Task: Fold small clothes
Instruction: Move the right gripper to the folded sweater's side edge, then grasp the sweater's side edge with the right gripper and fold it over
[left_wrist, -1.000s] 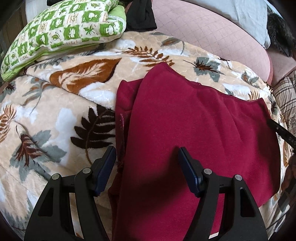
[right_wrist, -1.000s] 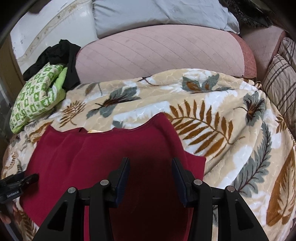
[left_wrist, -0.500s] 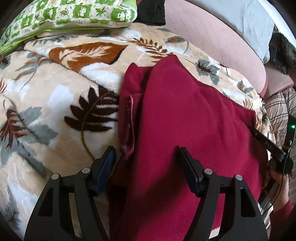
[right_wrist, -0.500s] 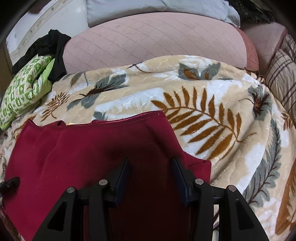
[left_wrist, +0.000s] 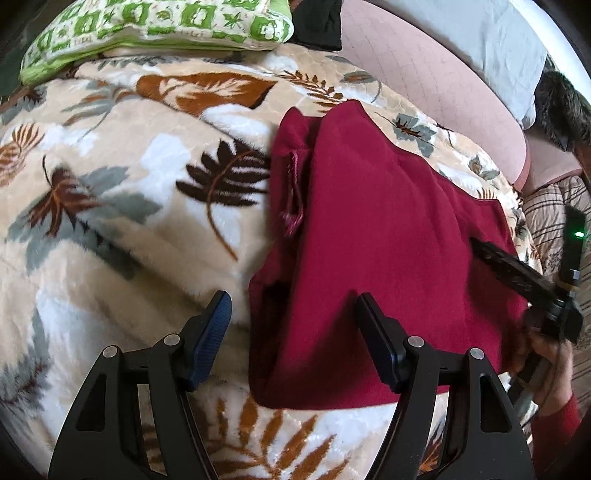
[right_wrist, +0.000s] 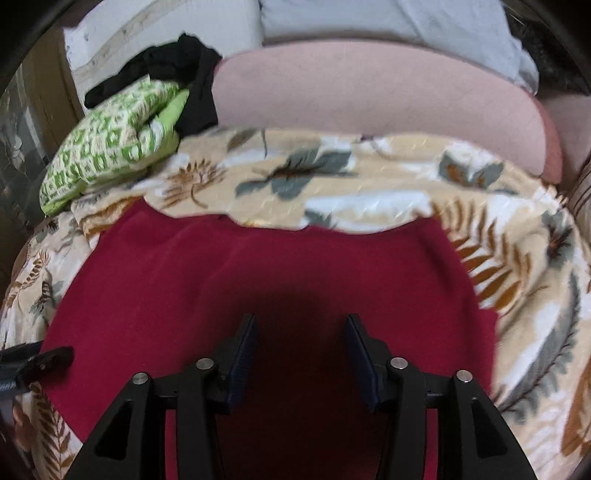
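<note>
Seemingly folded crimson fleece garment (left_wrist: 373, 236)

The garment (left_wrist: 388, 240) is a plain deep crimson, with a paler pinkish cord (left_wrist: 293, 199) along its left fold. Under it the blanket (left_wrist: 110, 221) is cream — printed with leaves in rust orange, dark brown, grey-green and white. Far left, the pillow (right_wrist: 110, 136) carries a green-and-white check with small motifs. Beside it lies black cloth (right_wrist: 184, 74); behind, a dusty pink quilted cushion (right_wrist: 369, 96) and a pale grey-blue one (right_wrist: 406, 22). Both grippers — left (left_wrist: 291, 332), right (right_wrist: 299, 354) — are black with dark blue pads
</note>
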